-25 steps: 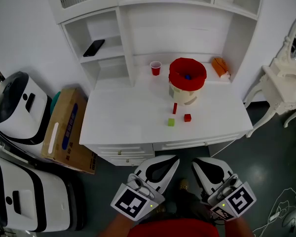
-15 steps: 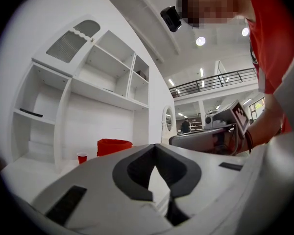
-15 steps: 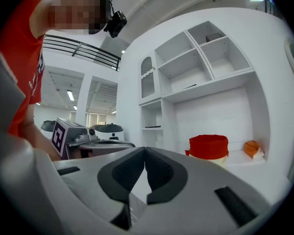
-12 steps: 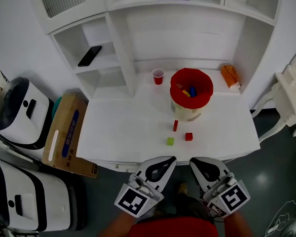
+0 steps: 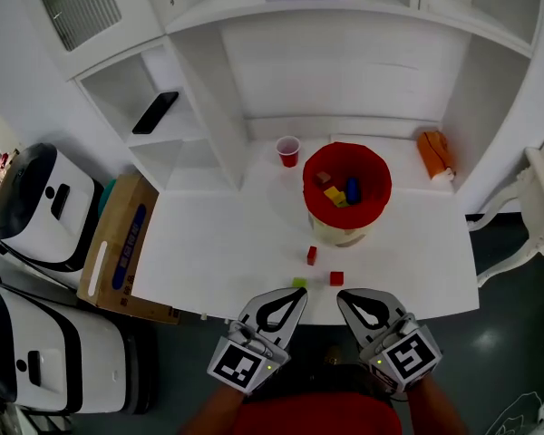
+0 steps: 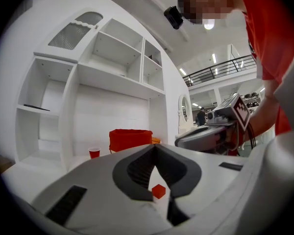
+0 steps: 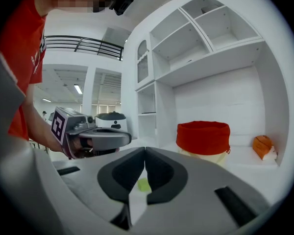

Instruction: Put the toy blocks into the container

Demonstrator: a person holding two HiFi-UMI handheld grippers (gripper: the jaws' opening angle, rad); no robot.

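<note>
A red-rimmed container (image 5: 346, 188) stands on the white desk (image 5: 227, 243) and holds several blocks. In front of it are a small upright red block (image 5: 312, 255), a red cube (image 5: 336, 278) and a green cube (image 5: 298, 283). My left gripper (image 5: 297, 294) is shut and empty at the desk's front edge, tip close to the green cube. My right gripper (image 5: 345, 296) is shut and empty beside it, near the red cube. The left gripper view shows the red cube (image 6: 158, 191) behind the jaws of my left gripper (image 6: 154, 147). The right gripper view shows the green cube (image 7: 143, 184) behind the jaws of my right gripper (image 7: 145, 150).
A red cup (image 5: 289, 150) stands behind the container to the left and an orange object (image 5: 435, 155) lies at the back right. A phone (image 5: 154, 111) rests on a left shelf. A cardboard box (image 5: 118, 243) and white machines (image 5: 36, 207) stand on the floor at left.
The view has moved forward over the desk, so the inside of the container now shows. Both grippers have come up to the desk's front edge, still shut.
</note>
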